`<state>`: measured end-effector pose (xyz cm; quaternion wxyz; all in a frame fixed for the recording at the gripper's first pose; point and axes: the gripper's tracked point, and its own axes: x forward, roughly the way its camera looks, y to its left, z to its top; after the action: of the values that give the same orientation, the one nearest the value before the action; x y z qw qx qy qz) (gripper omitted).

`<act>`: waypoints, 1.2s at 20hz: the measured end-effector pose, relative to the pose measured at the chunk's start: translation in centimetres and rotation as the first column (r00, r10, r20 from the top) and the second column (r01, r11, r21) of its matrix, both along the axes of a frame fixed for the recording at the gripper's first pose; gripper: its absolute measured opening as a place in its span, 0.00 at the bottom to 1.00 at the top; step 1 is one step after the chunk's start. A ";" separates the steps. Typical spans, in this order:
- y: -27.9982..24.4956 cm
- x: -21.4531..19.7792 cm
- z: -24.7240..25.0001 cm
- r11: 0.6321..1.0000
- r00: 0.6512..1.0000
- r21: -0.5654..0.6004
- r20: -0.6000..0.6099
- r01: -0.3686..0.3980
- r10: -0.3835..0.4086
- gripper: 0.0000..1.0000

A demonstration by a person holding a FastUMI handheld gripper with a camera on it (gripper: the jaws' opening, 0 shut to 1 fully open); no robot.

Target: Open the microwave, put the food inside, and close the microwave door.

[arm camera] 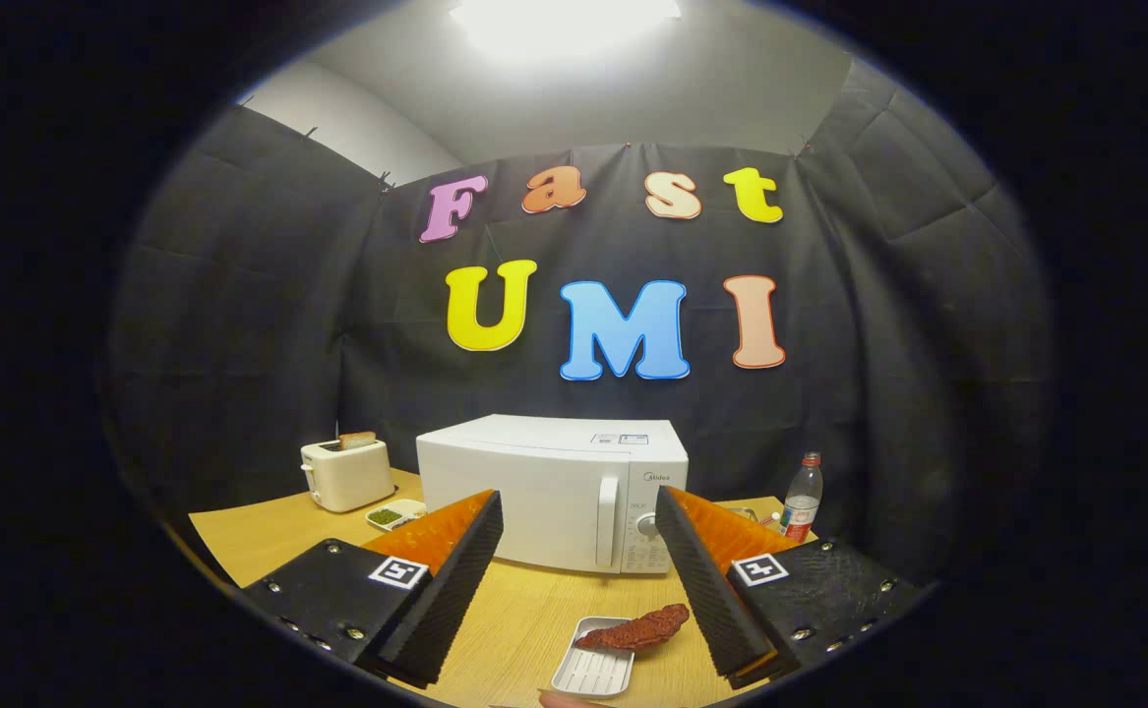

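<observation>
Microwave [552, 489] lower front corners are hidden behind the spread fingers [455, 575]. Control panel [645, 531] markings too small to be read. Small dish [395, 513] contents cannot be identified. Bottle [802, 498] base is covered.

A toaster [345, 475] with a bread slice [357, 440] stands on the desk [249, 536]. Just beside the toaster lies a small dish of greens [394, 514]; well apart from it stands a water bottle [802, 498].

A light wooden surface [534, 610] carries a white microwave [544, 492], door shut, at its far middle. A cream toaster [345, 474] stands far left, a small dish of green bits [394, 514] beside it. A plastic bottle [802, 498] stands far right. Nearest lies a ridged white tray [593, 674] bearing reddish-brown food [634, 629].
</observation>
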<state>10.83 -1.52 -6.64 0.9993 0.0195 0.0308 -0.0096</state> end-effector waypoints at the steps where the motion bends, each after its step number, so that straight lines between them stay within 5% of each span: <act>1: 0.1 0.9 -0.4 1.000 1.000 -0.002 -0.001 -0.002 0.002 0.97; 17: -2.8 16.9 -10.9 0.993 0.986 0.064 -0.136 0.102 -0.092 0.97; 24: -4.0 20.9 -14.4 0.986 0.974 0.043 -0.172 0.159 -0.150 0.96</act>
<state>31.72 -5.50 -20.99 0.9884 0.0494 0.1137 -0.0881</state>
